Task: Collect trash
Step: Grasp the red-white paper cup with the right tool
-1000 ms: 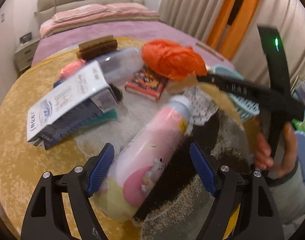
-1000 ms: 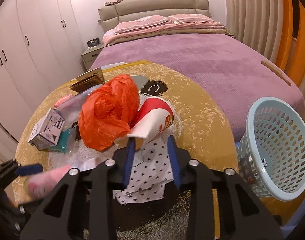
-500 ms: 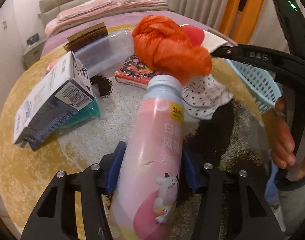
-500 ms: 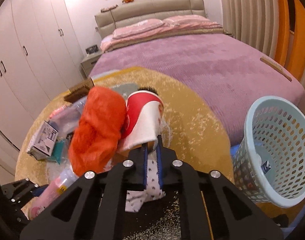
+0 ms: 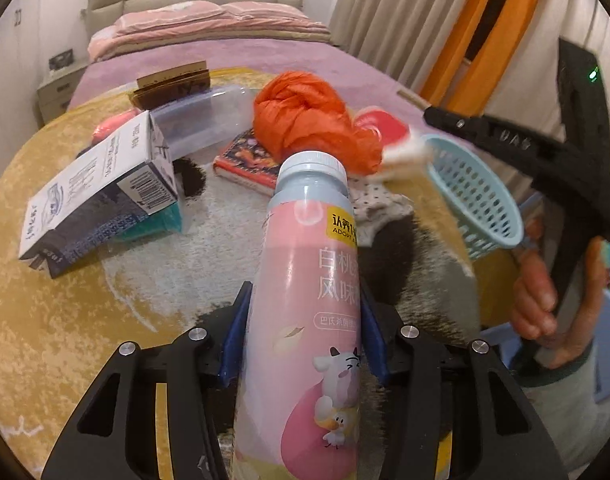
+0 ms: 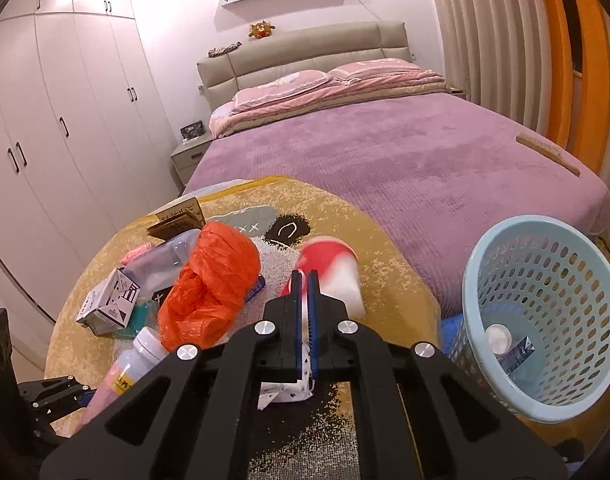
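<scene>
Both grips are made, so the carry to the bin looks like the step in hand. The pale blue basket (image 6: 545, 320) stands on the floor at the right by the bed (image 6: 405, 152), already holding some scraps. The left gripper (image 5: 305, 344) has its fingers clamped on the pink yoghurt bottle (image 5: 305, 300), raised above the round yellow rug (image 5: 45, 280). The right gripper (image 6: 303, 320) has its fingers pressed nearly together on the rim of the red-and-white paper cup (image 6: 337, 276), also lifted. Next, each hand likely needs to swing right over the basket before letting go. Left on the rug: 1 orange plastic bag (image 6: 209, 280), 1 carton (image 5: 101, 192), 1 clear tub (image 5: 209, 116), 1 book (image 5: 249, 160).
</scene>
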`<state>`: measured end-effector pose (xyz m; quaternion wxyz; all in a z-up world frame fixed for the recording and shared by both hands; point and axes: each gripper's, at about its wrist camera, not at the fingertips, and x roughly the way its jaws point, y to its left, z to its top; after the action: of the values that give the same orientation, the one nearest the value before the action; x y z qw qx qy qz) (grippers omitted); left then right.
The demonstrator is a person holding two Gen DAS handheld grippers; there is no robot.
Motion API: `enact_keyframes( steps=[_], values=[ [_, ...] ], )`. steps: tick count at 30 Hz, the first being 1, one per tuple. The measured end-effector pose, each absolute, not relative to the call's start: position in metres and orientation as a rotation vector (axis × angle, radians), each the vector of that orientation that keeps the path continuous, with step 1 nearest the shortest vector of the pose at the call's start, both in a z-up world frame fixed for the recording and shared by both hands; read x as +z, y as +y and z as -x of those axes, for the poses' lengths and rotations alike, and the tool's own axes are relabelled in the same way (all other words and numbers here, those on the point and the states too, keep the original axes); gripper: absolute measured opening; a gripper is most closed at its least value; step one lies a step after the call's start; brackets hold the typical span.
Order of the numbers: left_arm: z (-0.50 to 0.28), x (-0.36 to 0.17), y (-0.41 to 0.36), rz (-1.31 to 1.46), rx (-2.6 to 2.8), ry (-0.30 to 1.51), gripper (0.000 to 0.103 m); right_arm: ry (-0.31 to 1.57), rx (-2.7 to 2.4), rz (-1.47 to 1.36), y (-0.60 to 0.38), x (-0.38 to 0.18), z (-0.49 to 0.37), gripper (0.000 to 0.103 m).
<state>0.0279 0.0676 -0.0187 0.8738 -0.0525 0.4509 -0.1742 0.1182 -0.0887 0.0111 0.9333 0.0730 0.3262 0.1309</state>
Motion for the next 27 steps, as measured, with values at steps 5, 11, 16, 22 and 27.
enact_keyframes(
  steps=[5,11,16,22,27],
  values=[
    [-0.027,-0.021,0.070,0.120,-0.345,0.944,0.047,0.685,0.266,-0.179,-0.101,0.002,-0.119,0.011],
    [-0.028,-0.020,0.080,0.161,-0.349,0.930,0.047,0.706,0.195,-0.206,-0.122,-0.013,-0.129,0.068],
    [-0.029,-0.015,0.085,0.167,-0.355,0.910,0.047,0.802,0.231,-0.211,-0.114,-0.038,-0.158,0.068],
    [-0.034,-0.013,0.084,0.173,-0.356,0.904,0.047,0.877,0.287,-0.216,-0.098,-0.047,-0.180,0.068],
    [-0.037,-0.007,0.081,0.175,-0.362,0.891,0.047,0.864,0.317,-0.177,-0.083,-0.041,-0.177,0.044]
  ],
)
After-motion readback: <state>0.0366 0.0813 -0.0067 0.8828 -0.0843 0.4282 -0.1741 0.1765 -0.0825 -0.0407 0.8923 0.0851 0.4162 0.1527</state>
